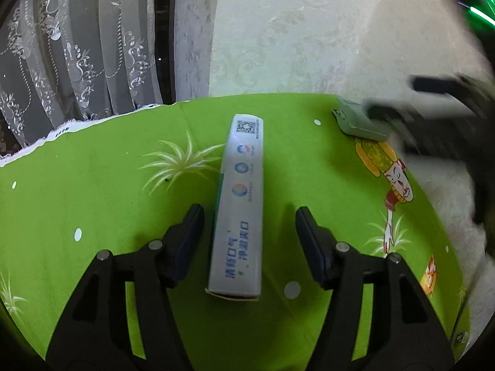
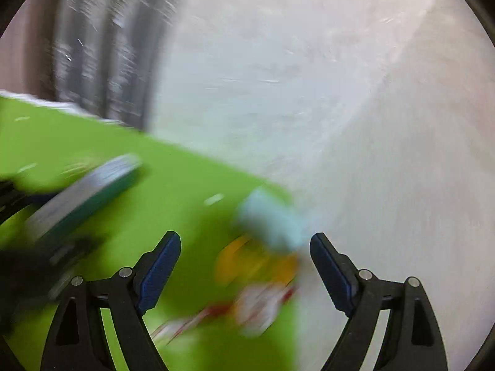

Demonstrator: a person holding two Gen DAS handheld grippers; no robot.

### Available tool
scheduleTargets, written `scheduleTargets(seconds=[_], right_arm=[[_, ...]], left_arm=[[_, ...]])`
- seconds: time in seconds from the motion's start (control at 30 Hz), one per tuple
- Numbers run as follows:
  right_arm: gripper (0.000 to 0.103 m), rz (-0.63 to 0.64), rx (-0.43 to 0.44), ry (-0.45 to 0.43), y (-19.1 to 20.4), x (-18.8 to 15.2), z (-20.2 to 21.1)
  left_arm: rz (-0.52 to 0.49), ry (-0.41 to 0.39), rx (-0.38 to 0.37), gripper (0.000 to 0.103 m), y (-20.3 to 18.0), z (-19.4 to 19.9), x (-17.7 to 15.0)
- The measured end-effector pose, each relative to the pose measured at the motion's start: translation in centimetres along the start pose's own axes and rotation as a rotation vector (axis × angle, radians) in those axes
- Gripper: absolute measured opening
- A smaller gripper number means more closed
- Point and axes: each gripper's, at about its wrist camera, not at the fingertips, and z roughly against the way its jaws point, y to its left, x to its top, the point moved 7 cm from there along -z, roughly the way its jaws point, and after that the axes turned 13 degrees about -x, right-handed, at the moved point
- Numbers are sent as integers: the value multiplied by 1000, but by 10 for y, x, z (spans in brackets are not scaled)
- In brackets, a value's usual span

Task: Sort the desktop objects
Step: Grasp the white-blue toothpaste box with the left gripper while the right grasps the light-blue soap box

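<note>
A long white toothpaste box (image 1: 243, 204) lies flat on the green tablecloth (image 1: 92, 191), pointing away from me. My left gripper (image 1: 249, 216) straddles its near half; the jaws are open, with a gap between each pad and the box. At the cloth's far right edge sits a small pale green object (image 1: 359, 123), and the blurred right gripper (image 1: 389, 97) is right beside it. The right wrist view is smeared. There my right gripper (image 2: 246, 241) is open wide, the pale object (image 2: 269, 222) lies just beyond its fingertips, and the toothpaste box (image 2: 86, 191) is at the left.
A lace curtain (image 1: 77, 46) hangs behind the table's far left edge and a pale textured wall (image 1: 294, 31) stands behind the rest. The cloth carries cartoon prints (image 1: 393, 179) near its right edge, where the table ends.
</note>
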Motion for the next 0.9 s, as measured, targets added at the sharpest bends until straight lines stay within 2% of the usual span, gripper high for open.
scheduleTargets(seconds=[0.03,0.13,0.2,0.23,0.3,0.33,0.43,0.53,0.6,0.7,0.73,0.8,0.83,0.9], right_arm=[[86,-17,14,55,0,15,-21],[86,37,69,125,18,33,-57],[86,58,115,204,29,33,-81],[86,65,108,227,29,31,-90],[87,22,145,282,27,23,-102],[87,-20,193,313,24,19,-103],[86,-42,271,369,25,1,-90],[87,-68,372,459,30,-34,-61],[87,-41,399,435,34,-54,-33],[87,26,401,315,39,-73,5],[87,55,358,241,40,-76,14],[86,71,286,159,38,-75,17],[86,39,280,159,37,-73,15],[86,-93,321,193,33,-69,6]], left_arm=[[7,-5,-4,64,1,1,0],[19,-13,-17,66,3,3,1],[18,-12,-36,70,2,3,1],[14,-10,-41,73,1,2,1],[-1,-3,-43,75,-2,1,0],[-7,-1,-39,76,-2,1,0],[-4,-5,-47,76,-2,2,-1],[4,-9,-58,76,-1,3,0],[4,-9,-60,76,-2,3,-1],[2,-7,-56,76,-1,2,-1],[-1,-5,-52,76,-2,2,-1],[-2,-5,-51,76,-3,2,-1],[3,-8,-52,76,-3,1,-1],[15,-16,-65,76,-3,1,1]])
